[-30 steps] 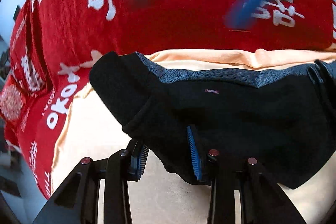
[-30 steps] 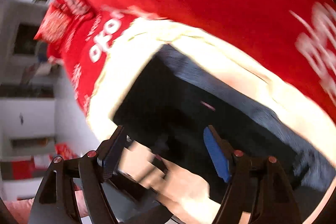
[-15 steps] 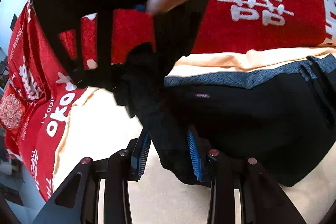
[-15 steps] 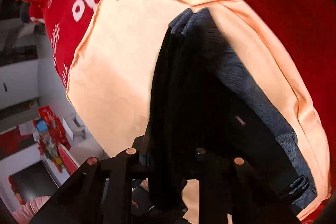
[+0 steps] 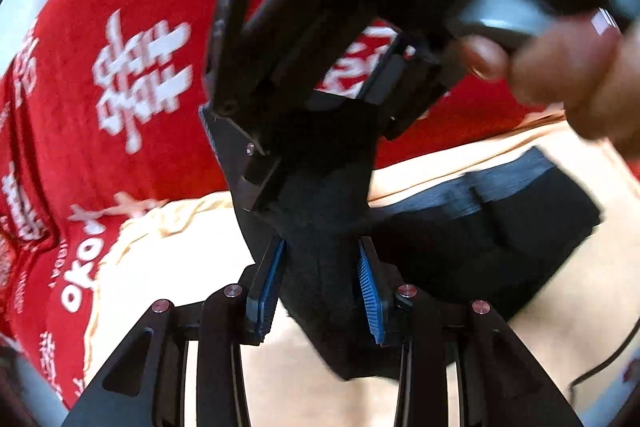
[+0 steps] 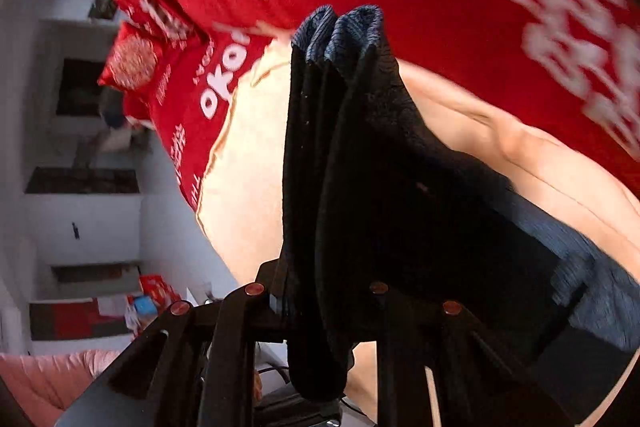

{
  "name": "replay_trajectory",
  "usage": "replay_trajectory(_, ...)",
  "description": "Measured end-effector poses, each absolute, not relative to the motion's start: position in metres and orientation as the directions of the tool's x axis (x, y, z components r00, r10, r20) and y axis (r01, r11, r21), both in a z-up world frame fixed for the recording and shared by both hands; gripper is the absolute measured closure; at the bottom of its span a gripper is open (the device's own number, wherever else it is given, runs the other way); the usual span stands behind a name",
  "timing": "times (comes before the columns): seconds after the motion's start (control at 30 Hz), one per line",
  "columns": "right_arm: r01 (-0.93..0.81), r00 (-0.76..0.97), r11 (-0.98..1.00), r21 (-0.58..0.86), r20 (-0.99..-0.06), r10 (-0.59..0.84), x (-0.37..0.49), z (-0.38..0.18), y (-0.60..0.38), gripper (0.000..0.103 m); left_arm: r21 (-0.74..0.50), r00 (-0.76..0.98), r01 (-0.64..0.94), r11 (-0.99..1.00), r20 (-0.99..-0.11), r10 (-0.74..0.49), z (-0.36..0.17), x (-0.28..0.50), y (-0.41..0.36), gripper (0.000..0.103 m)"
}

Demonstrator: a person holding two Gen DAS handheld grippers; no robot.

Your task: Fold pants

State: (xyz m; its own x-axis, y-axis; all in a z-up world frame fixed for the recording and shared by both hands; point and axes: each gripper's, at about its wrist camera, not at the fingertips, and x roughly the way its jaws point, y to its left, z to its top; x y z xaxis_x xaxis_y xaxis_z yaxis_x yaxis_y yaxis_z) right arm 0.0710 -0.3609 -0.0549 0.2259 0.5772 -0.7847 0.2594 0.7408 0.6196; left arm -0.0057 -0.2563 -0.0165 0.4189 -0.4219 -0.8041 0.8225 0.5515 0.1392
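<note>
The black pants (image 5: 472, 247) with a grey ribbed waistband lie partly folded on a peach cloth (image 5: 192, 267). My left gripper (image 5: 320, 279) is shut on a bunched fold of the pants, blue pads on both sides of it. My right gripper (image 6: 320, 303) is shut on the pants' edge (image 6: 344, 155) and lifts it, so the cloth hangs in folds over its fingers. In the left wrist view the right gripper's black body (image 5: 304, 75) hangs just above the fold, held by a hand (image 5: 572, 59).
A red blanket with white characters (image 5: 132, 75) covers the bed behind the peach cloth (image 6: 248, 147). In the right wrist view, white shelves and furniture (image 6: 80, 187) stand beyond the bed's edge at the left. A black cable (image 5: 608, 359) lies at the lower right.
My right gripper came in, shut on the pants' edge and lifted it up. My left gripper closed from open onto a fold of the pants.
</note>
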Motion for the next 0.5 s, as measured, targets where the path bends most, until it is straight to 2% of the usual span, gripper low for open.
replay_trajectory(0.2,0.349,0.367,0.675,0.651,-0.757,0.541,-0.029,-0.036,-0.428,0.084,0.061,0.298,0.894,0.443,-0.821,-0.488,0.001,-0.066,-0.313,0.066)
replay_trajectory(0.37,0.403,0.470,0.603,0.688,-0.721,0.508,-0.115,-0.035,-0.487,0.084,0.087,0.250,0.943,0.320,-0.821,-0.514,0.000,-0.128,-0.361,0.066)
replay_trajectory(0.5,0.462,0.508,0.539,0.704,-0.708,0.490,-0.164,-0.057,-0.522,0.084,0.103,0.218,0.963,0.249,-0.842,-0.494,-0.020,-0.166,-0.395,0.066)
